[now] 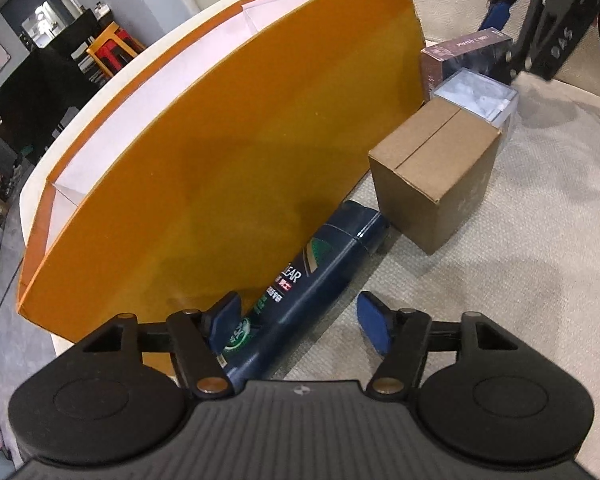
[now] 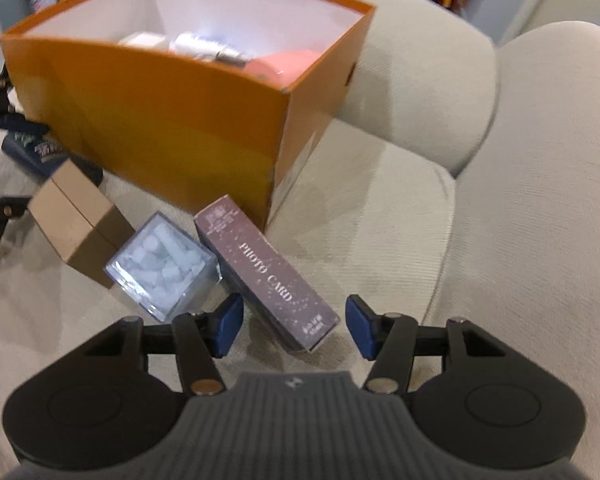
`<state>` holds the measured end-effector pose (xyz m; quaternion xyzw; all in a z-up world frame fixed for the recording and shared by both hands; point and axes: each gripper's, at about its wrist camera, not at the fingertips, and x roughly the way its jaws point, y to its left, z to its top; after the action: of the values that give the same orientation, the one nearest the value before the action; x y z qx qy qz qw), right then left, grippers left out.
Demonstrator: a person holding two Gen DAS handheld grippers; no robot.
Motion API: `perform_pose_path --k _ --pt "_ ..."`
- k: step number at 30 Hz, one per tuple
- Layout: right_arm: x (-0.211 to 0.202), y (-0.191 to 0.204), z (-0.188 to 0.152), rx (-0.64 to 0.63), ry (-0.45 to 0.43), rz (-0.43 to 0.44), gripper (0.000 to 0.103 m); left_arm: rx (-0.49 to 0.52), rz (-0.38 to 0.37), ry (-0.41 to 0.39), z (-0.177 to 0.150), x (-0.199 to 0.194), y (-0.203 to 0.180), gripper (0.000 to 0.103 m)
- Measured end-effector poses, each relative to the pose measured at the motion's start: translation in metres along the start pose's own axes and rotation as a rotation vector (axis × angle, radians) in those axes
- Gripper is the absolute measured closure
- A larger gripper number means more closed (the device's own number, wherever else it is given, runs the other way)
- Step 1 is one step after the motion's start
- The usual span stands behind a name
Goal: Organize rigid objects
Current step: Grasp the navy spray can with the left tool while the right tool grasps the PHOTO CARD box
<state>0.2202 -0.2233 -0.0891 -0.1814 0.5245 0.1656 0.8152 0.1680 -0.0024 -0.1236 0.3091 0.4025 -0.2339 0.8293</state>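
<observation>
A dark blue shampoo bottle (image 1: 320, 276) lies on the beige cushion against the wall of the orange box (image 1: 228, 168). My left gripper (image 1: 300, 300) straddles the bottle's lower end, open, its right pad (image 1: 374, 326) clear of the bottle. A maroon photo-card box (image 2: 268, 276) lies tilted by the corner of the orange box (image 2: 172, 120). My right gripper (image 2: 294, 302) stands open around its near end, with a gap on both sides. Between the two lie a brown cardboard box (image 1: 436, 176) (image 2: 76, 216) and a clear box of white pieces (image 1: 476, 96) (image 2: 164, 268).
The orange box holds white items and a coral one (image 2: 296, 64). Everything rests on a beige sofa seat (image 2: 500, 260), with back cushions (image 2: 420, 72) behind the box. Beyond the sofa edge are dark furniture and red stools (image 1: 112, 48).
</observation>
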Motion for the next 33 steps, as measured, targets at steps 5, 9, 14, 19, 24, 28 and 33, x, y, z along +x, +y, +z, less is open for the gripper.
perform_pose_path --k 5,9,14,19,24,28,33 --pt "0.016 0.006 0.002 -0.049 0.056 0.007 0.062 -0.045 0.048 -0.009 0.0 -0.001 0.001 0.043" --pt "0.013 0.007 -0.002 -0.025 0.053 0.019 0.066 -0.12 0.034 -0.005 -0.005 -0.013 0.002 0.05" --pt "0.008 0.001 -0.009 0.109 0.065 0.066 0.072 -0.288 -0.052 0.003 -0.02 -0.032 0.01 0.062" --pt "0.003 0.006 -0.017 0.189 0.075 0.11 0.08 -0.361 -0.084 0.013 -0.034 -0.047 0.005 0.064" --pt "0.004 0.019 -0.021 0.182 0.069 0.101 0.08 -0.325 -0.059 -0.006 -0.031 -0.043 -0.001 0.061" --pt "0.007 0.016 -0.021 0.209 0.06 0.101 0.08 -0.331 -0.066 0.005 -0.031 -0.032 0.002 0.059" --pt "0.007 0.018 -0.022 0.219 0.058 0.109 0.08 -0.345 -0.07 -0.007 -0.029 -0.031 0.008 0.059"
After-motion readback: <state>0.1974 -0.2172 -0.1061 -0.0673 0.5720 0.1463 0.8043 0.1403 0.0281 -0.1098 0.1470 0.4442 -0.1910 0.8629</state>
